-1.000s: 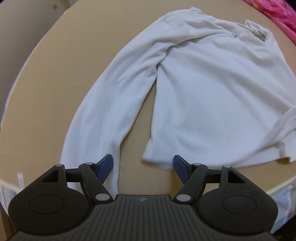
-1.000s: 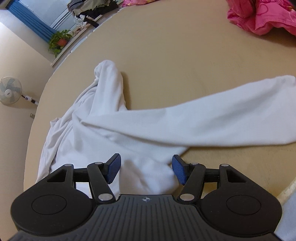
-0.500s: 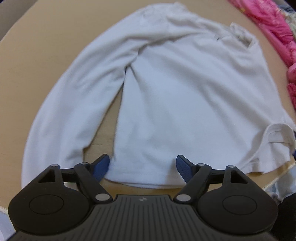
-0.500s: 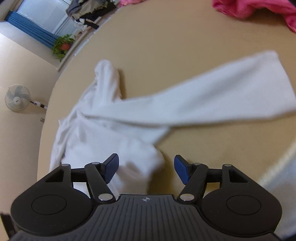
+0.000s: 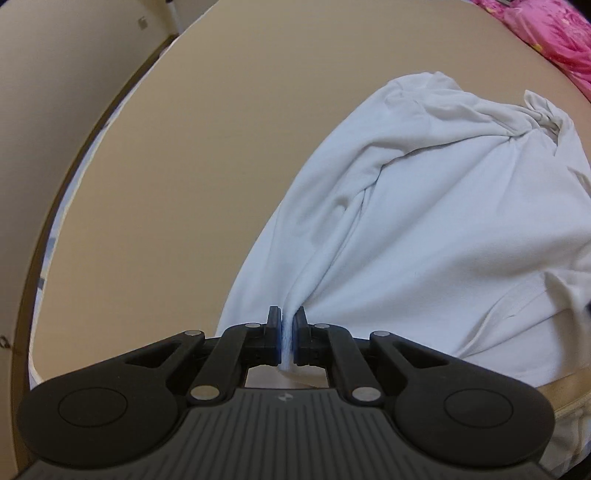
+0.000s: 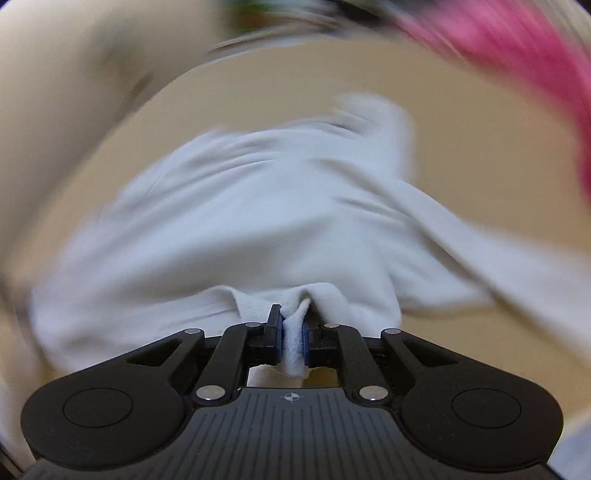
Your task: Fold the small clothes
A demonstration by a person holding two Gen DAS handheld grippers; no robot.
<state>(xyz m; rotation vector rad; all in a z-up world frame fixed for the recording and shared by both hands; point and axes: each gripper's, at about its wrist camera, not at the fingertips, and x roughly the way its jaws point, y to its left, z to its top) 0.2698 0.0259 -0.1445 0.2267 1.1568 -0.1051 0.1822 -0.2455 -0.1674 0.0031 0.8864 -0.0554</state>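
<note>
A white long-sleeved shirt (image 5: 424, 229) lies rumpled on the tan table (image 5: 184, 166). My left gripper (image 5: 287, 334) is shut on a pinch of its near edge, and the cloth fans away from the jaws to the right. In the right wrist view the same shirt (image 6: 258, 206) is blurred by motion. My right gripper (image 6: 293, 338) is shut on a fold of its hem, which bunches between the blue pads. One sleeve (image 6: 491, 251) trails off to the right.
Pink clothing (image 5: 546, 33) lies at the table's far right, also a pink blur in the right wrist view (image 6: 517, 55). The table's curved edge (image 5: 55, 229) runs down the left, with a beige wall beyond.
Both grippers were open above the spread shirt; now both have shut on its near edge. The shirt has bunched up, and the right view is swinging fast.
</note>
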